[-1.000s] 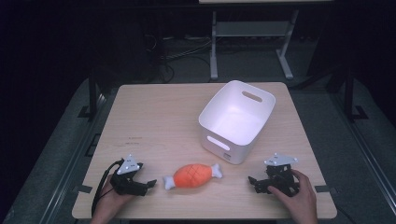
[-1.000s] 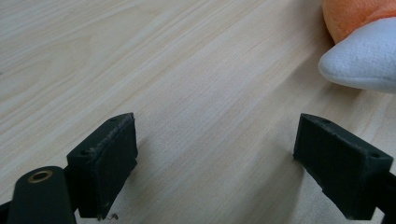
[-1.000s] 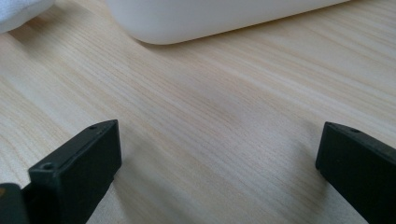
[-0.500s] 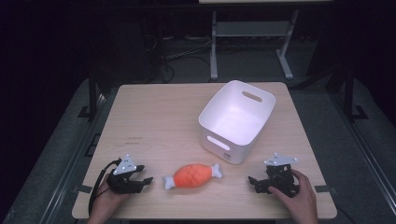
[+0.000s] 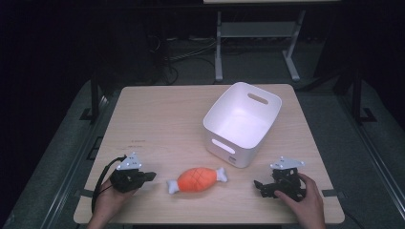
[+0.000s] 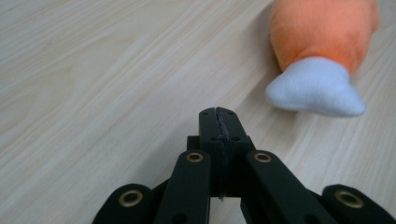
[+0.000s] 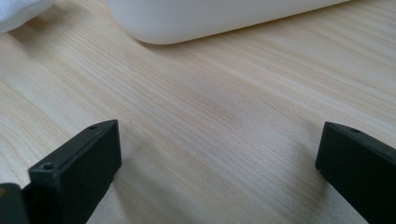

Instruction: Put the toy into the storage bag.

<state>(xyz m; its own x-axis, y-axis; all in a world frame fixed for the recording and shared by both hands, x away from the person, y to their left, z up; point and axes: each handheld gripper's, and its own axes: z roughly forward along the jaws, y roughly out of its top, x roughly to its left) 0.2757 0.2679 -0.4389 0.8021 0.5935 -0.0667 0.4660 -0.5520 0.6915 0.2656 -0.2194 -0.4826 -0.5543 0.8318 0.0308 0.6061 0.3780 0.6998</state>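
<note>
Lying crosswise, plush drumstick, bone ends sideways

The surface looks like pale wood with a fine straight grain and a matt, smooth finish. The toy drumstick is soft plush cloth: a fuzzy orange body, stitched into a criss-cross, with fleecy white bone ends. The bin looks like smooth white plastic with a dull satin sheen. The left gripper has matt black, hard plastic-looking jaws with small brass-coloured rivets, and the right gripper has the same matt black jaws.
</note>
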